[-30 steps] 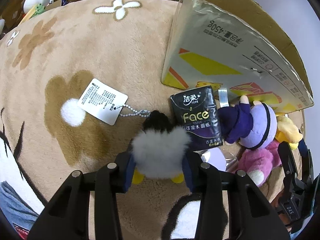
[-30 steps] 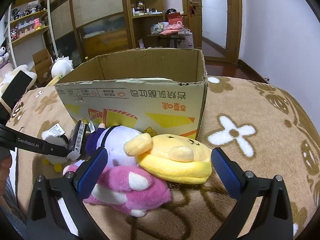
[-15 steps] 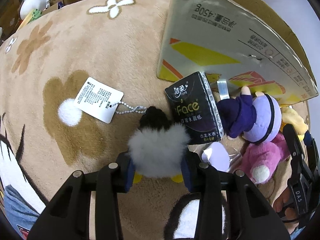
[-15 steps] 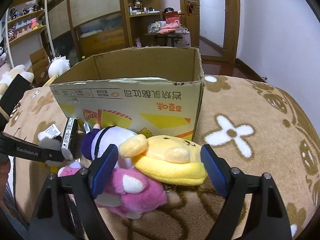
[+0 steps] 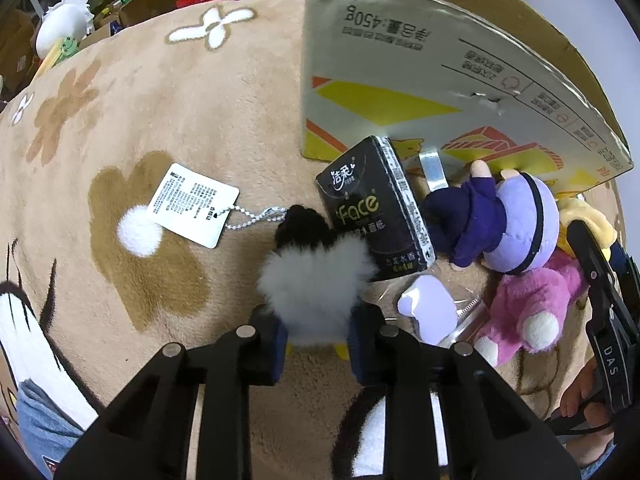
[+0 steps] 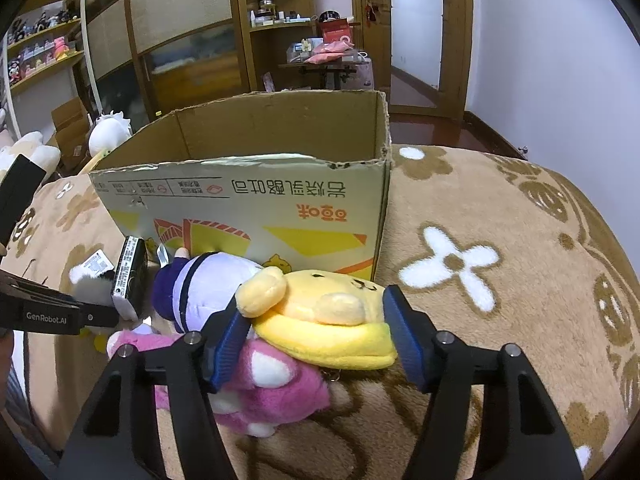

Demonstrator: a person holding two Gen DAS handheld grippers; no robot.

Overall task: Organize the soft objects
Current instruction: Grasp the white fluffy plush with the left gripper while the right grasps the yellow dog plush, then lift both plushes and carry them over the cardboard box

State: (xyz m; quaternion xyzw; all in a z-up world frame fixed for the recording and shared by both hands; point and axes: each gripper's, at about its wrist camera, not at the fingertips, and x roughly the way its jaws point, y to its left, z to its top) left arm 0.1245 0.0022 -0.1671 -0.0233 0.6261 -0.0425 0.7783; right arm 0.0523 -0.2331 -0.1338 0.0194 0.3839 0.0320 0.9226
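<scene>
The left gripper (image 5: pixel 316 344) is seen pointed steeply down at a tan plush blanket (image 5: pixel 192 92) patterned with flowers. Its jaws are closing, and a fluffy grey-and-black plush toy (image 5: pixel 314 280) is squeezed between the blue pads, its fur bulging above them and small yellow feet showing below. A bead chain joins this toy to a white printed tag (image 5: pixel 192 204) lying flat on the blanket to the left.

A black tissue pack (image 5: pixel 376 212) marked "Face" is tilted against the grey toy's right side. Just beside it a purple-headed doll in dark blue (image 5: pixel 508 224) lies against the foot of an open cardboard box (image 6: pixel 256 208). A pink plush toy (image 6: pixel 272 392) lies beneath the doll, with a small pale lilac item (image 5: pixel 430 308) on clear wrapping next to it; what that item is cannot be told.

The right gripper (image 6: pixel 316 336) is angled down toward the front of the box. Its jaws are closing around a yellow plush bear (image 6: pixel 332 316), which lies on top of the pink toy and touches the doll. The left pad is pressed at the bear's ear and the right pad at its far side, so the bear is held between them.

All soft toys are still on the blanket outside the box. Wooden shelving (image 6: pixel 180 28) stands behind the box.
</scene>
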